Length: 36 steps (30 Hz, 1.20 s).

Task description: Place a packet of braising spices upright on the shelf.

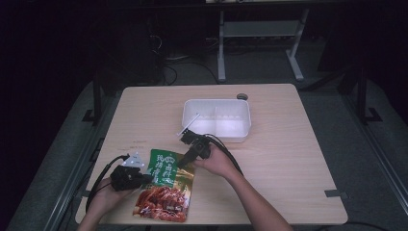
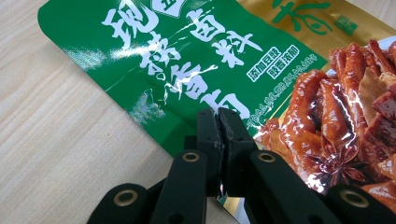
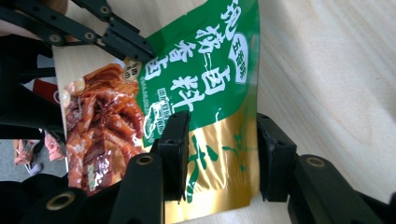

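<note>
Two grippers work on one food pouch [image 1: 165, 185], which lies flat on the desk [image 1: 288, 144] near its front edge. It looks light, thin, glossy and slippery, so the sealed borders are the best places to hold. The left gripper [image 2: 218, 122] is clamped tight on the green side edge. The right gripper [image 3: 223, 154] comes from the top corner; its jaws stand apart on both sides of the gold strip, not yet pressing. Both forearms reach in low.
</note>
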Each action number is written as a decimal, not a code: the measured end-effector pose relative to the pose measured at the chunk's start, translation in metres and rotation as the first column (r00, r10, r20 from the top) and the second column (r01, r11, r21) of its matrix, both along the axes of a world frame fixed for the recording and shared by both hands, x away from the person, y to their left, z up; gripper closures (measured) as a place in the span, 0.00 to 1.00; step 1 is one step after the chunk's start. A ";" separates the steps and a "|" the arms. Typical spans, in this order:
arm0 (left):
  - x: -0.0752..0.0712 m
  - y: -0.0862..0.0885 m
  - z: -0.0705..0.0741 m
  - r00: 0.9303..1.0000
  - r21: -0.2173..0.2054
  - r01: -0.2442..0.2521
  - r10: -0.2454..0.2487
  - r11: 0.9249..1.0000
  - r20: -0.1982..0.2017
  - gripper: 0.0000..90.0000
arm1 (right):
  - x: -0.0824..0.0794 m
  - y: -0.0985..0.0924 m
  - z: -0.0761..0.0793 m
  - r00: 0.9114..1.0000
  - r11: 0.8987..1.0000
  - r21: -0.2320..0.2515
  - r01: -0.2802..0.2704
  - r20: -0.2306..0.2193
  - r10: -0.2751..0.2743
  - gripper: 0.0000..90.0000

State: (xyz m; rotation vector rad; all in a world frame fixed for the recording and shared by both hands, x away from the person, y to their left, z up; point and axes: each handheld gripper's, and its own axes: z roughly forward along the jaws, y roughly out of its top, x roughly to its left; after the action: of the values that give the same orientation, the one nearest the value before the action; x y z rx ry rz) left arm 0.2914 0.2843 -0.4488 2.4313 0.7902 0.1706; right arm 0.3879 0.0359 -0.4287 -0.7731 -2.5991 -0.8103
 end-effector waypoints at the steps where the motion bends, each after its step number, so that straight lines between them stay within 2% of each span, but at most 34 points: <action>1: 0.000 0.000 0.000 1.000 -0.001 -0.001 0.001 1.000 0.001 0.97 | 0.001 0.002 -0.002 1.000 1.000 -0.008 0.001 -0.005 -0.001 0.67; 6: 0.000 0.000 0.000 1.000 0.000 -0.002 0.002 1.000 0.003 0.96 | 0.007 0.006 -0.012 1.000 0.999 -0.035 0.012 -0.021 -0.013 0.69; 9: 0.000 0.000 0.000 1.000 0.000 -0.002 0.002 1.000 0.003 0.96 | 0.009 0.006 -0.014 0.999 1.000 -0.018 0.009 -0.044 -0.010 0.73; 12: 0.000 0.000 0.000 1.000 0.000 -0.003 0.003 1.000 0.003 0.96 | 0.009 0.007 -0.014 0.999 1.000 -0.014 -0.001 -0.049 0.000 0.78; 16: 0.000 0.000 0.000 1.000 0.002 -0.004 0.004 1.000 0.007 0.95 | 0.008 0.012 -0.016 1.000 0.998 -0.059 -0.010 -0.030 0.008 0.83; 20: 0.000 0.001 0.001 1.000 0.002 -0.010 0.010 1.000 0.012 0.93 | 0.007 0.015 -0.017 1.000 0.995 -0.099 -0.012 0.004 0.012 0.93; 22: 0.000 0.001 0.001 1.000 0.006 -0.014 0.014 1.000 0.018 0.91 | 0.008 0.014 -0.016 1.000 0.995 -0.095 -0.007 0.007 0.007 0.98; 28: -0.001 0.002 0.004 0.999 0.012 -0.021 0.021 1.000 0.035 0.89 | 0.007 0.012 -0.014 1.000 0.996 -0.092 -0.007 0.005 0.008 0.99; 31: -0.002 0.008 0.008 0.997 -0.008 -0.046 0.046 0.999 0.060 0.86 | 0.007 0.010 -0.012 1.000 0.997 -0.079 -0.008 0.003 0.008 0.99; 36: -0.002 0.013 0.011 0.995 -0.025 -0.068 0.070 0.997 0.072 0.83 | 0.006 0.007 -0.006 1.000 0.998 -0.062 -0.002 -0.002 0.002 0.99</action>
State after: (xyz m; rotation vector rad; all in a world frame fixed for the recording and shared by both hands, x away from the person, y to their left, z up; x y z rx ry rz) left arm 0.2898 0.2974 -0.4381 2.3641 0.8395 0.2745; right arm 0.3934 0.0426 -0.4351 -0.7874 -2.6343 -0.7306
